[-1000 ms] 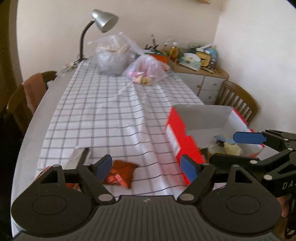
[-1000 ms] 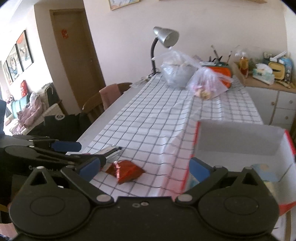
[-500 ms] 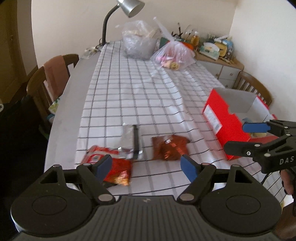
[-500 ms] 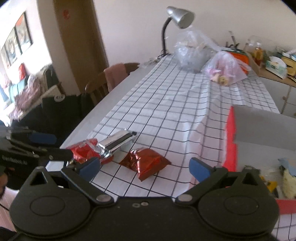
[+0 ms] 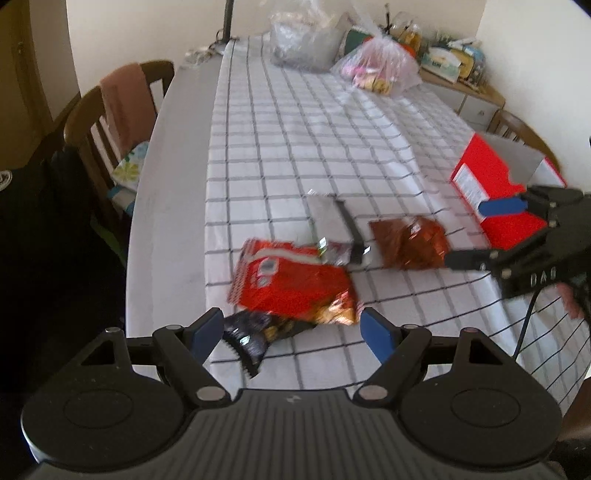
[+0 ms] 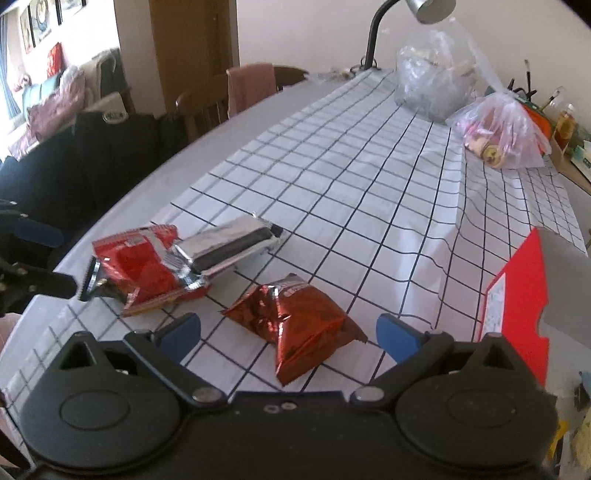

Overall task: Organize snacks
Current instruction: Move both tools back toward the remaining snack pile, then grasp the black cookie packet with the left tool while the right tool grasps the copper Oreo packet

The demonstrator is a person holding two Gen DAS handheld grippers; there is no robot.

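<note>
Several snack packets lie on the checked tablecloth near the table's front edge. A red chip bag (image 5: 291, 280) partly covers a black packet (image 5: 251, 332), and a silver packet (image 5: 330, 225) rests across its top. My left gripper (image 5: 291, 330) hangs open just in front of the red bag, holding nothing. A crumpled copper-red foil packet (image 6: 295, 325) lies to the right, straddled by my open right gripper (image 6: 288, 336) without visible contact. The red chip bag (image 6: 136, 266) and silver packet (image 6: 229, 245) lie left of it. An open red box (image 6: 517, 306) stands at the right.
Two clear plastic bags (image 5: 380, 68) (image 5: 303, 40) and a lamp (image 6: 428, 7) stand at the table's far end. A wooden chair (image 5: 114, 110) with a pink cloth is at the left edge. A cluttered cabinet (image 5: 454, 66) stands at the back right.
Both grippers came down toward the near end of the table. The snack packets grew larger in both views, and the red box slid to the right edge. Both jaws stayed open.
</note>
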